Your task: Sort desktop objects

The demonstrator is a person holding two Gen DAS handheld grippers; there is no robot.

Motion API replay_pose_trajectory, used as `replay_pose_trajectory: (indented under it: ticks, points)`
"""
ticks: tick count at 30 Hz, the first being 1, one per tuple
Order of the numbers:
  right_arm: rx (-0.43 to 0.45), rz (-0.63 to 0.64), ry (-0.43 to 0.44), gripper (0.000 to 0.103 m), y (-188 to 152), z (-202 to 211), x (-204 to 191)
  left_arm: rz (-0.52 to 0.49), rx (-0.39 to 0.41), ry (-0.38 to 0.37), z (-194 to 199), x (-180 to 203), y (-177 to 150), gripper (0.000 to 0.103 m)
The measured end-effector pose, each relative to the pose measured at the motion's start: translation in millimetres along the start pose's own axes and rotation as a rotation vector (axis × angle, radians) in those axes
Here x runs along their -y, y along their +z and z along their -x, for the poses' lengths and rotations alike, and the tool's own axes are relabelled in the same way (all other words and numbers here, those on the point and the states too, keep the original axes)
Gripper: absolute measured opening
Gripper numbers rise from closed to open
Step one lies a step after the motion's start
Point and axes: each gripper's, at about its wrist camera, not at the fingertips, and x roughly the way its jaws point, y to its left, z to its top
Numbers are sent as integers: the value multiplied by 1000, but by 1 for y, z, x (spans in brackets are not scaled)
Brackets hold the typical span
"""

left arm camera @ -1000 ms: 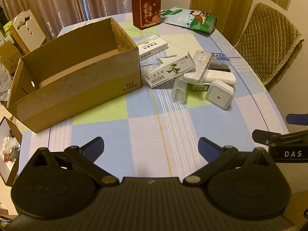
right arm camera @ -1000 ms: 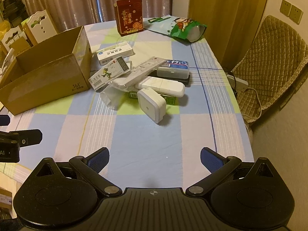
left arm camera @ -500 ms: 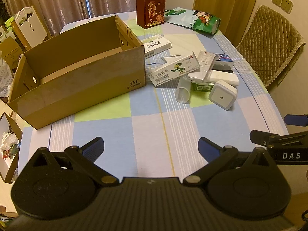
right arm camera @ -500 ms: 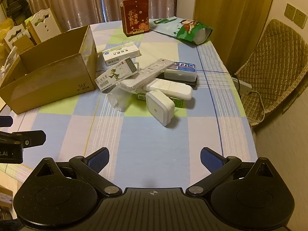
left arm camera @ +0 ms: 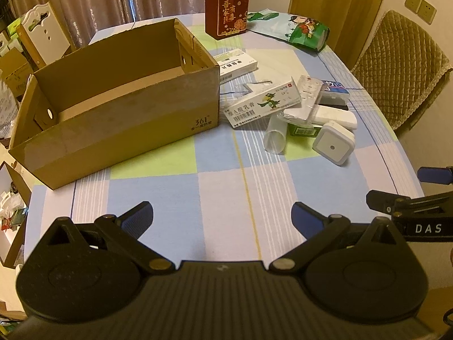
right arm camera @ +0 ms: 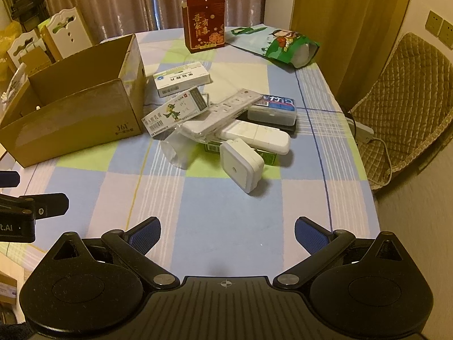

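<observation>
An open, empty cardboard box (left arm camera: 119, 119) (right arm camera: 70, 113) stands on the left of the checked tablecloth. Right of it lies a heap: a white box with a green parrot (left arm camera: 264, 104) (right arm camera: 175, 112), a white remote (right arm camera: 226, 110), a clear cup on its side (left arm camera: 274, 138) (right arm camera: 178, 148), a square white plug-in device (left arm camera: 333, 146) (right arm camera: 240, 164), a white bar (right arm camera: 256, 137), a green box (left arm camera: 303, 131) and a blue-labelled case (right arm camera: 273, 107). My left gripper (left arm camera: 222, 215) and right gripper (right arm camera: 228, 232) hover open over the near table edge, holding nothing.
A second white medicine box (left arm camera: 237, 63) (right arm camera: 181, 79) lies behind the heap. A tall red box (right arm camera: 204, 24) and a green printed bag (right arm camera: 280, 45) stand at the far end. A quilted chair (right arm camera: 402, 90) is beyond the right edge; white chairs (right arm camera: 62, 31) at the left.
Both grippers moved forward a little toward the table, so the box and the heap appear closer. Nothing on the table has shifted.
</observation>
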Motion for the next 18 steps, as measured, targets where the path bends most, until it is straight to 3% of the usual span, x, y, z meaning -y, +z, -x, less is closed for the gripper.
replay_pose_trajectory:
  ticks: [18]
  points:
    - [-8,17,7,103,13,-9,4,15,-9,5,-10,-1,12,103]
